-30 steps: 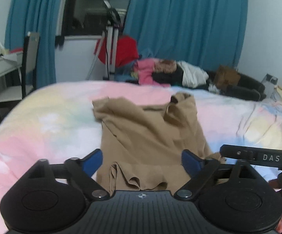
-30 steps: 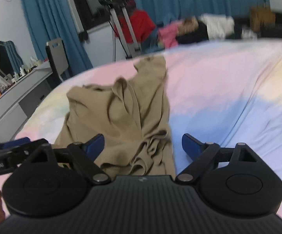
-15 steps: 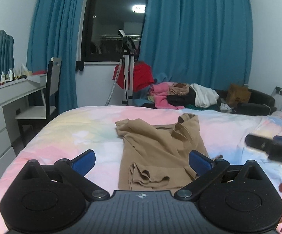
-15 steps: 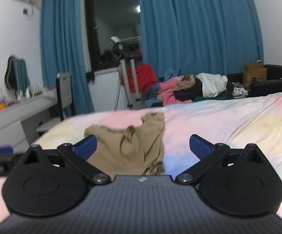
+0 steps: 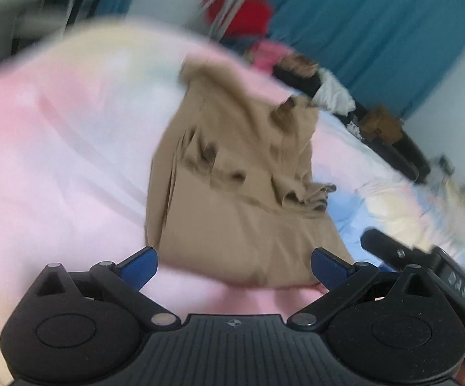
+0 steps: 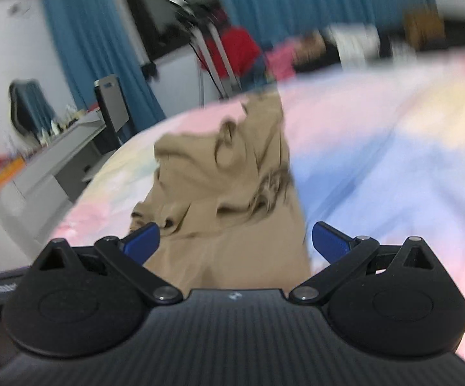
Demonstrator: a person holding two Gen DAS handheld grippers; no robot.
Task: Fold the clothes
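A tan garment (image 5: 239, 199) lies rumpled and partly folded on the pastel bed sheet (image 5: 65, 148); it also shows in the right wrist view (image 6: 229, 199). My left gripper (image 5: 234, 265) is open and empty, hovering over the garment's near edge. My right gripper (image 6: 235, 241) is open and empty, above the garment's near right part. The right gripper's body shows at the right of the left wrist view (image 5: 425, 267). Both views are motion-blurred.
A pile of clothes (image 5: 300, 70) and a dark sofa (image 5: 399, 148) lie beyond the bed. Blue curtains (image 6: 87, 48), a tripod (image 6: 206, 51), a chair (image 6: 112, 103) and a grey desk (image 6: 49, 160) stand at the left.
Both grippers have dropped from a raised, level look across the room and tilted down close over the garment. Both stay open and empty. The garment has not moved.
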